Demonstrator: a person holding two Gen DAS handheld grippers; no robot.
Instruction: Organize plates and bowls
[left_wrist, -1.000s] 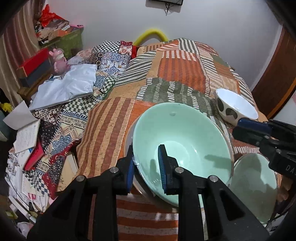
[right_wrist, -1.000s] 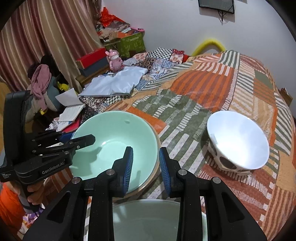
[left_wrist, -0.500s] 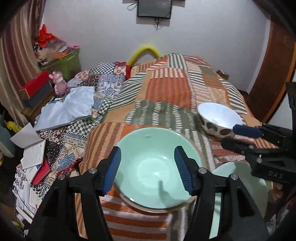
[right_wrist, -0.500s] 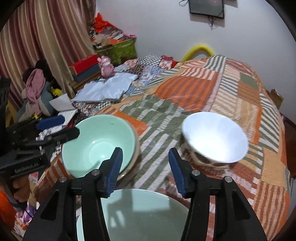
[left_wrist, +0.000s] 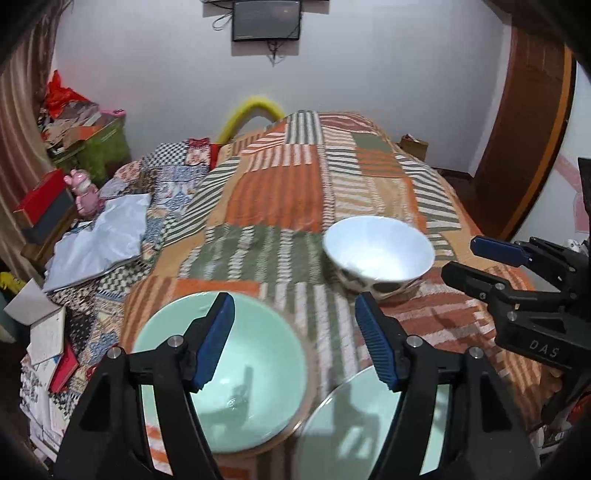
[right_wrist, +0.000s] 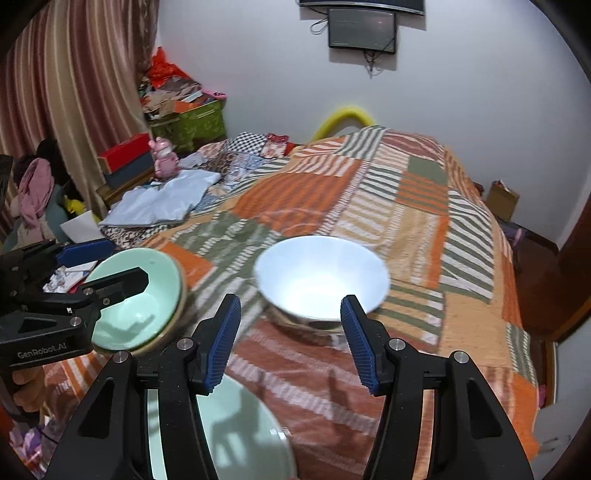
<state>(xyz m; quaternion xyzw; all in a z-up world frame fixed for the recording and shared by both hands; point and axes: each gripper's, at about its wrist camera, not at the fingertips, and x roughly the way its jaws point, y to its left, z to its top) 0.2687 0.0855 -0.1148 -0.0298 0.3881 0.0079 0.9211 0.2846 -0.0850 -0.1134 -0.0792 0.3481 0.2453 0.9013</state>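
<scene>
Bed (left_wrist: 288, 192) quilt carries three dishes. Both hand-held grippers, left (left_wrist: 295, 339) and right (right_wrist: 290, 339), are held wide open, empty. White bowl (right_wrist: 321, 277) judged next; a rim grasp is needed.

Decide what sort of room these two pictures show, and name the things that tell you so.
Most likely a bedroom in a home: a bed under a patchwork quilt, a wall-mounted screen, striped curtains and household clutter beside the bed.

Three bowls (left_wrist: 378, 251) apart on the bedspread (left_wrist: 288, 192)
</scene>
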